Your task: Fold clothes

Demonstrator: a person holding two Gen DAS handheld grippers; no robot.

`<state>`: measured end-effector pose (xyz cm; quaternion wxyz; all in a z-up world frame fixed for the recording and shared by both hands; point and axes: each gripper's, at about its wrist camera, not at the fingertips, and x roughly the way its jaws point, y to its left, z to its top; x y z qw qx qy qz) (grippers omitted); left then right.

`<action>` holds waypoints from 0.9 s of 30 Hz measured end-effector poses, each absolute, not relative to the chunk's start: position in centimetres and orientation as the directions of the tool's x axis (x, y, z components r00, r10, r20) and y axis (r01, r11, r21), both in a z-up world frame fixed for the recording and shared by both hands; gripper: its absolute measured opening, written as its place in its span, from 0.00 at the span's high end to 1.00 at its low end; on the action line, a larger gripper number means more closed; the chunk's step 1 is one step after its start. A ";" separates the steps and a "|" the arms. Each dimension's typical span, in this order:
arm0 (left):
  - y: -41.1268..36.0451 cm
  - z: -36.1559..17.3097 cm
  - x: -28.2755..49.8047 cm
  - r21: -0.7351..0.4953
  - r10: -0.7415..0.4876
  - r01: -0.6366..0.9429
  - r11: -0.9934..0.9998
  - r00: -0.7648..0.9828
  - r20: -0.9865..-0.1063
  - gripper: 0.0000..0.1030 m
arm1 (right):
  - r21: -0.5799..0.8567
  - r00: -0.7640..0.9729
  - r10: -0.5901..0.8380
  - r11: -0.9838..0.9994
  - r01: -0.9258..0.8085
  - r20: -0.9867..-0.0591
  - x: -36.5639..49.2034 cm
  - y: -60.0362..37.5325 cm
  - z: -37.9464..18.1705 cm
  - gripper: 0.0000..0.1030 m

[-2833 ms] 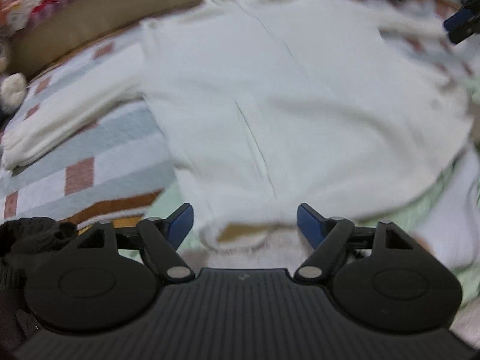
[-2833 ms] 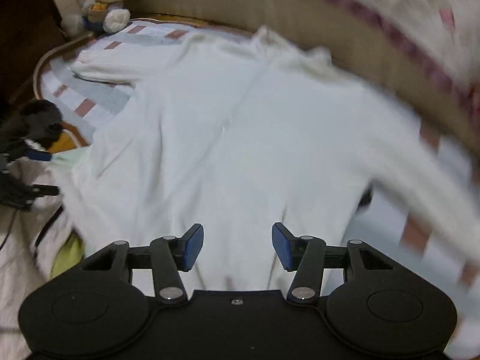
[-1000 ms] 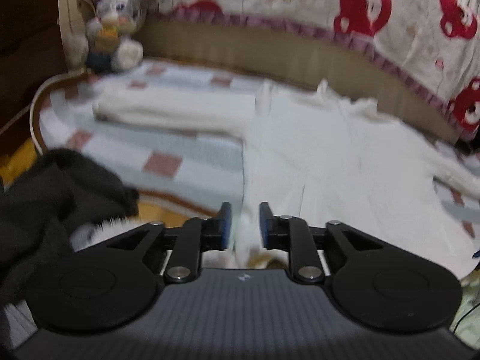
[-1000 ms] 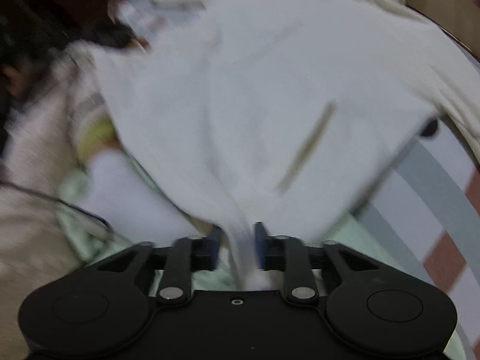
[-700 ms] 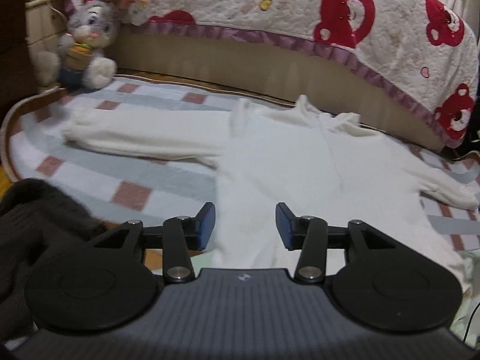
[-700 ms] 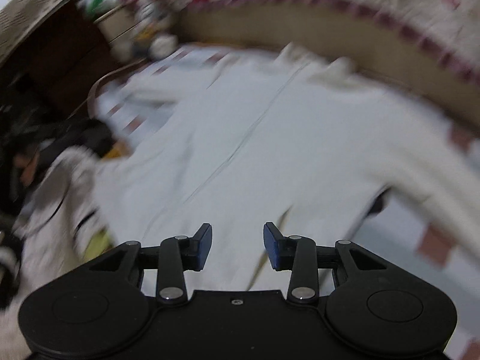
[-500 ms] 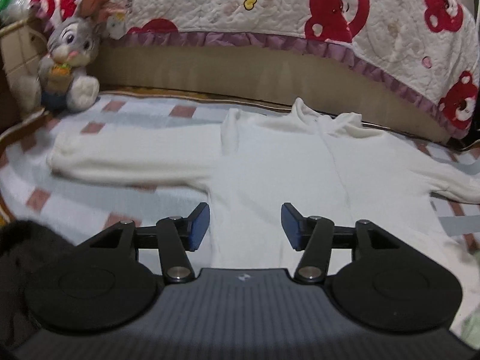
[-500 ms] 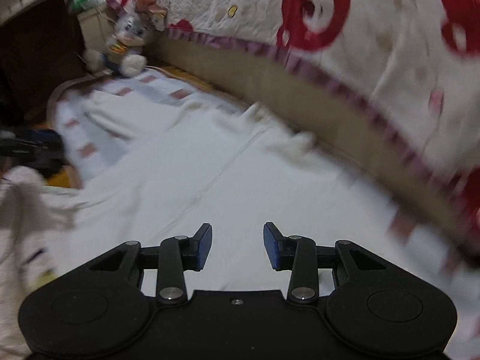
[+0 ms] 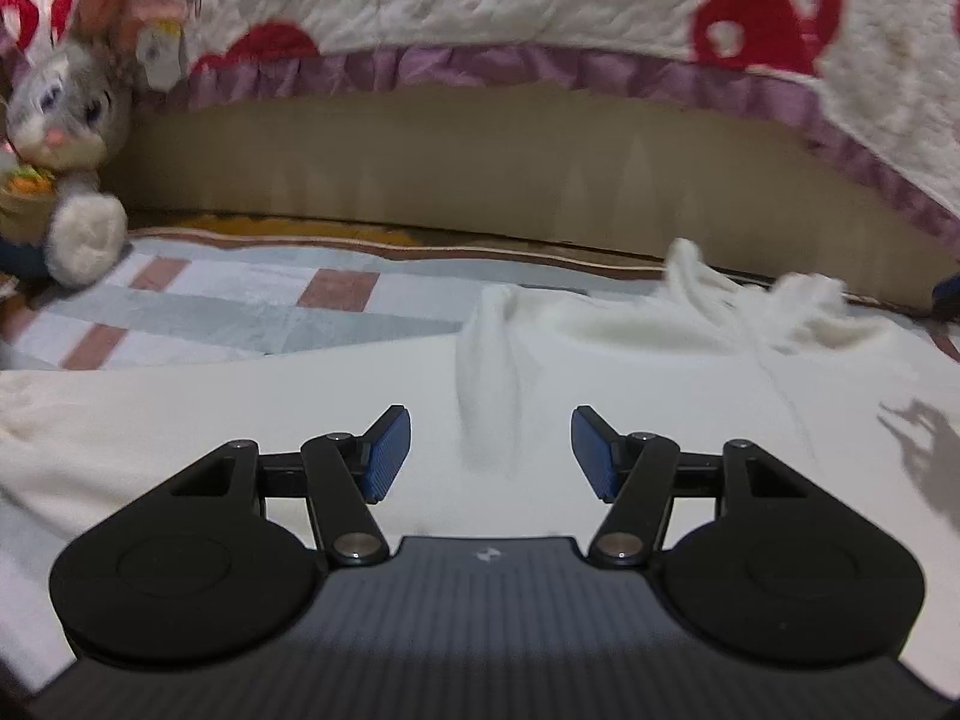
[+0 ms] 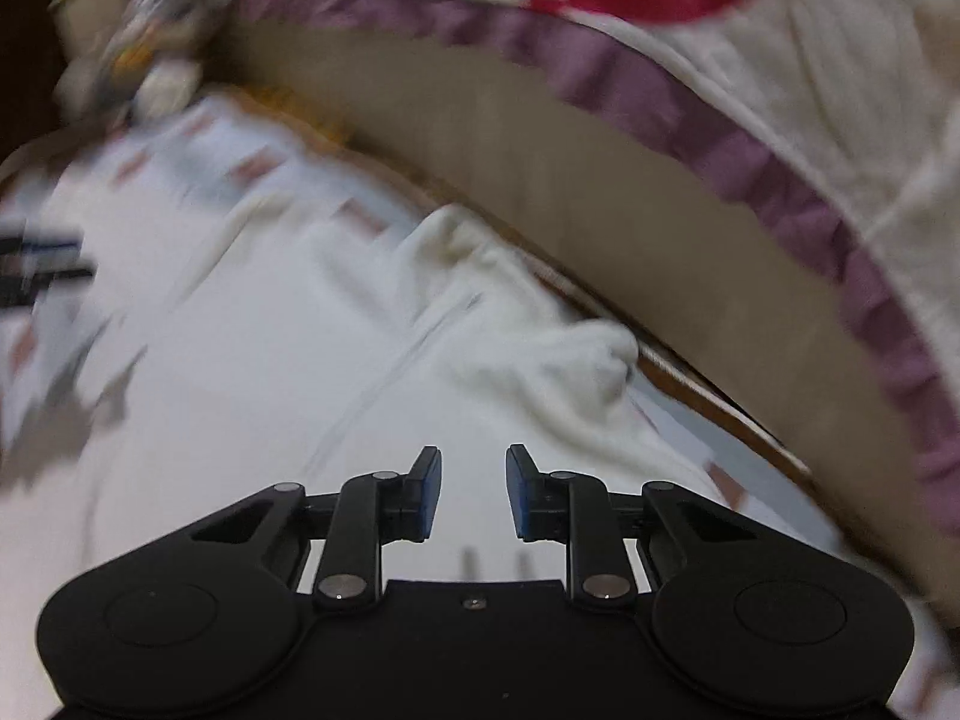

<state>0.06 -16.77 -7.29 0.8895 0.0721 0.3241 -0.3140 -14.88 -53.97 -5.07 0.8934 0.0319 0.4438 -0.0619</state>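
Tongs, two: left tongs (image 9: 491, 450) opening, right tongs (image 10: 473, 495) closing, both empty over one white garment (image 9: 690, 396).

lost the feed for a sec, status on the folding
Left gripper opening, empty, over white garment. Right gripper closing, nothing between fingers. Garment flat. Nothing in the way.

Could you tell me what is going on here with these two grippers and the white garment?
A person holding a gripper in each hand is folding clothes. A fluffy white long-sleeved garment lies spread flat on a striped, checked blanket beside a bed. Neither gripper holds anything: the left gripper hovers over the garment near a raised ridge of fabric at the shoulder, its jaws opening, while the right gripper hovers near the collar, its jaws closing on nothing yet. A grey plush rabbit sits at the blanket's far corner.
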 end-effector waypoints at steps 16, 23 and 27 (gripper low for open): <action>-26.8 -12.8 6.6 0.054 -0.634 0.786 0.616 0.535 -0.559 0.41 | 0.093 0.733 -0.152 0.955 0.282 -0.663 -9.9 -60.0 -14.1 0.85; -31.0 -12.7 4.4 0.122 -0.707 0.883 0.454 0.440 -0.554 0.29 | 0.128 0.803 -0.214 0.933 0.337 -0.556 -11.5 -61.4 -13.1 0.88; -35.5 -14.8 5.3 0.198 -0.608 0.880 0.432 0.446 -0.656 0.29 | 0.149 0.799 -0.209 0.926 0.347 -0.563 -11.1 -61.4 -13.8 0.88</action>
